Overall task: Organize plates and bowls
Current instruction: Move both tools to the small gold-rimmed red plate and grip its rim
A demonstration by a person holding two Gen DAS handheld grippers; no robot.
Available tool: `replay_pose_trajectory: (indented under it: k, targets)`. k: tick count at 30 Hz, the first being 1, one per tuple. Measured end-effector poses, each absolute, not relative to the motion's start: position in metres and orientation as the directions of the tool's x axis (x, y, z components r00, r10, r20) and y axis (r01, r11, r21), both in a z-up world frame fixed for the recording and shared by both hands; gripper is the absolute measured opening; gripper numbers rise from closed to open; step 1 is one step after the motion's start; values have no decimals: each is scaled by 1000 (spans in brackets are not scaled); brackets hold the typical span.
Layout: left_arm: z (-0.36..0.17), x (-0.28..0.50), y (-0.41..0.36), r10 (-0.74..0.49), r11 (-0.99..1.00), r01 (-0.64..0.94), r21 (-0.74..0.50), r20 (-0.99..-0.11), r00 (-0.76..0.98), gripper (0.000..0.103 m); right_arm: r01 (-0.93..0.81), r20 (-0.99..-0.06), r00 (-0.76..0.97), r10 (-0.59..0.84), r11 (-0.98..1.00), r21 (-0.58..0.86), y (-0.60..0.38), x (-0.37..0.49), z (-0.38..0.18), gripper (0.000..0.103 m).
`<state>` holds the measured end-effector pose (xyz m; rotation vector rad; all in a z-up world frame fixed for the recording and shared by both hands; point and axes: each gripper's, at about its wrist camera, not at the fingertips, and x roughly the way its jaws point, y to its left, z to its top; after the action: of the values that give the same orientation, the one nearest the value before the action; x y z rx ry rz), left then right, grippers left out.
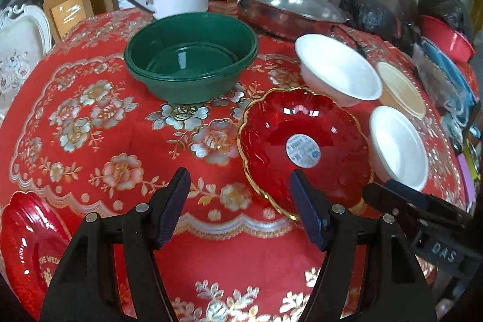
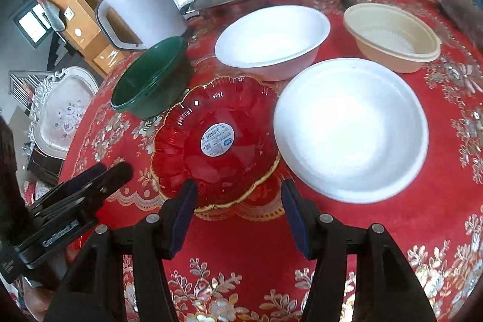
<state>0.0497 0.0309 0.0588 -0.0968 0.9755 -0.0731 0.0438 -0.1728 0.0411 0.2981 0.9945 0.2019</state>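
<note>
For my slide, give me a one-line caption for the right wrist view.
Open right hand-held gripper hovers before a gold-rimmed red glass dish, flanked by white bowls and stacked green bowls.

Ahead of my left claw I see a red tablecloth patterned with gold and silver flowers. Beyond its right finger sits a translucent red plate with gold rim and white sticker. Farther out: a dark green bowl, two white bowls, one beige bowl.
</note>
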Motion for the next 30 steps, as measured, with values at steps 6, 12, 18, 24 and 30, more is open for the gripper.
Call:
replay_pose_trajectory:
  k: [6,12,18,24,30]
  targets:
    - [41,75,31,-68,994,-34,-100,-854,516,69,7,-806,500,318,929,371,-180,59,31,58]
    - [27,92,26,-60,994,-55,-97,-876,479,69,21,-812,489,319,926,376,-188,75,24,57]
    - [22,104,20,-31,997,-52,-63,-879,475,69,-11,-823,482,300,941,337,-187,89,25,57]
    - [16,110,11,-29,999,-22,-44,-888,459,69,-64,-825,496,270,959,275,-178,95,25,37]
    - [15,109,7,-23,999,-25,-40,-878,479,55,-95,-819,507,267,962,255,-177,97,22,20]
